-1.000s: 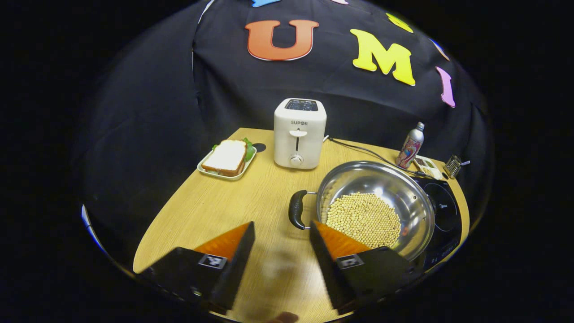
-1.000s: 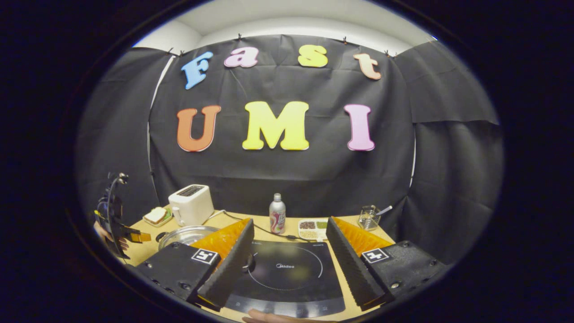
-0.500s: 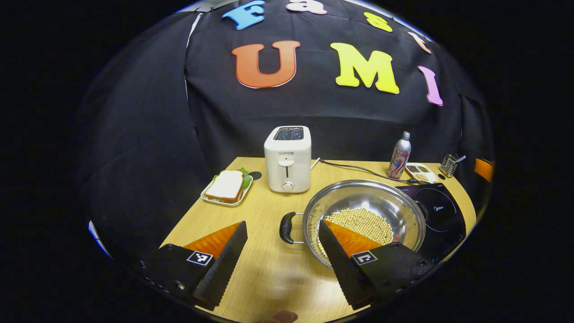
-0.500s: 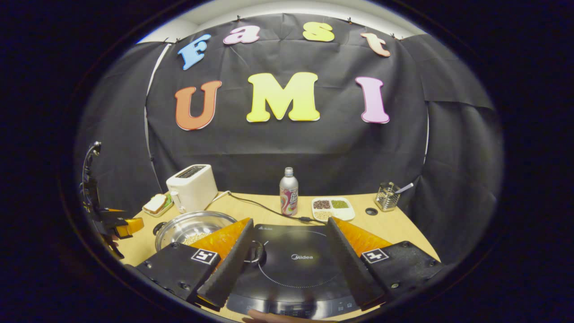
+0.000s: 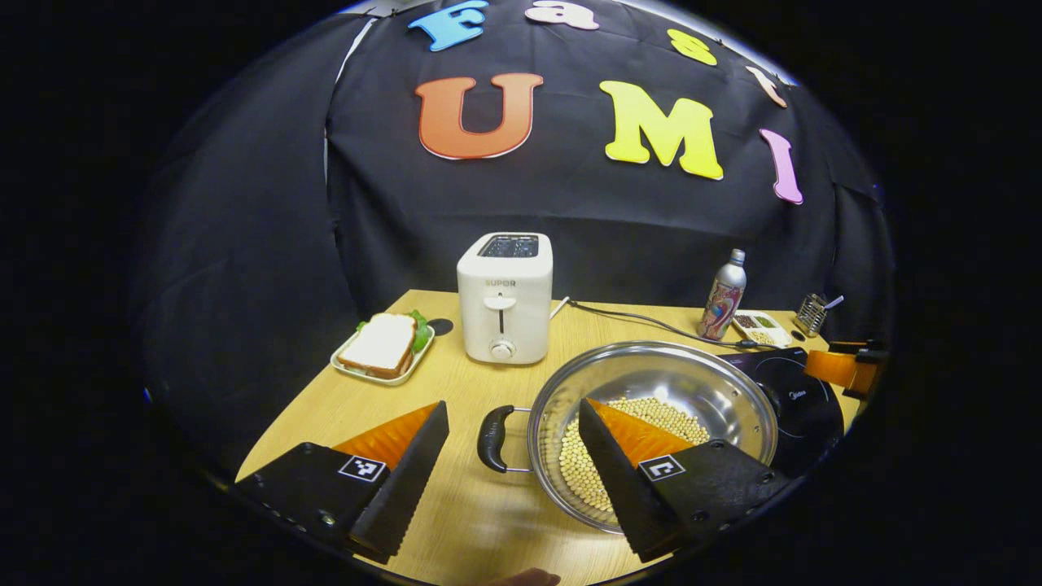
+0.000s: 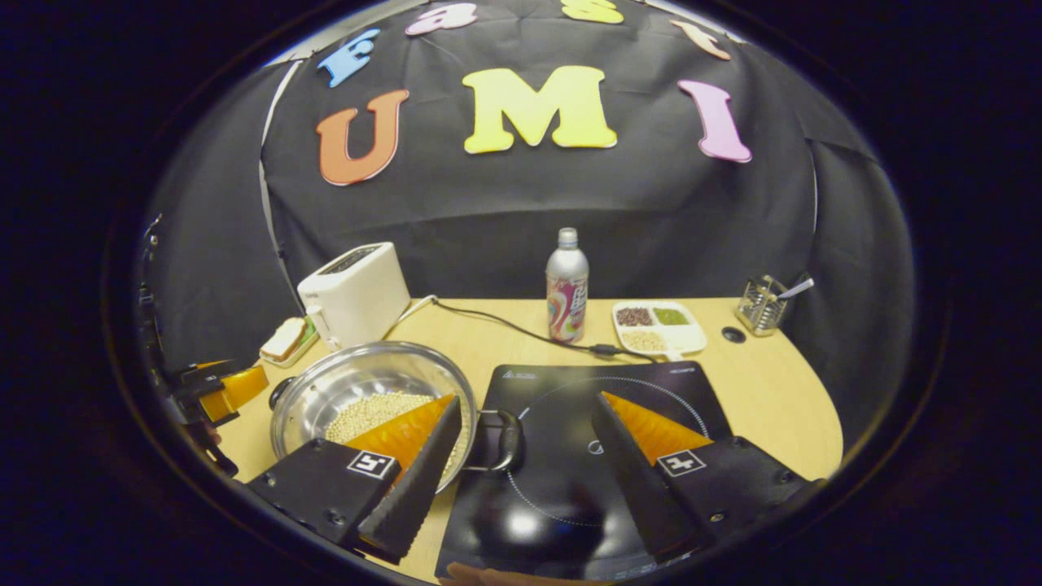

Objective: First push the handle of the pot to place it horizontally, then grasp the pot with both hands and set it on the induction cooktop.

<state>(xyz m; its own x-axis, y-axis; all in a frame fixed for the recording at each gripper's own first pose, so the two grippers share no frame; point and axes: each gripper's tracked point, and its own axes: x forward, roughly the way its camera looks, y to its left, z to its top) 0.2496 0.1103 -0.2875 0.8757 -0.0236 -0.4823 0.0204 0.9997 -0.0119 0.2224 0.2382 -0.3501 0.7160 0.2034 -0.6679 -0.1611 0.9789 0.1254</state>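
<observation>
**Both claws wide, closing on pot handles: spill and slip risks**

Pot (image 5: 651, 431) on table (image 5: 358, 399), just beside induction cooktop (image 6: 570, 439), right side overlapping cooktop's edge. Filled partway with loose pale beans (image 5: 627, 439). Handles lying roughly level, one to each side.

Left claw (image 5: 513, 468): spread wide, holding nothing. Left handle (image 5: 492, 438) sitting in the gap between fingers, not yet pinched. Right finger hanging over pot's rim, above the beans.

Right claw (image 6: 529, 452): also spread wide, empty. Right handle (image 6: 501, 439) lying between fingers, above cooktop's glass.

Likely trouble from here:
- Left claw's inner finger over the bowl: closing from there could catch rim instead of handle, tipping pot.
- Handles rounded and probably smooth: shallow pinch may let them roll in the grip.
- Uneven lift between two sides would tilt pot and send beans sliding out.
- Dragging rather than lifting may snag pot's base on cooktop's raised edge.
- Cable (image 6: 521, 330) and bottle (image 6: 567, 285) behind cooktop, toaster (image 5: 505, 308) behind pot: far enough, low concern.
</observation>
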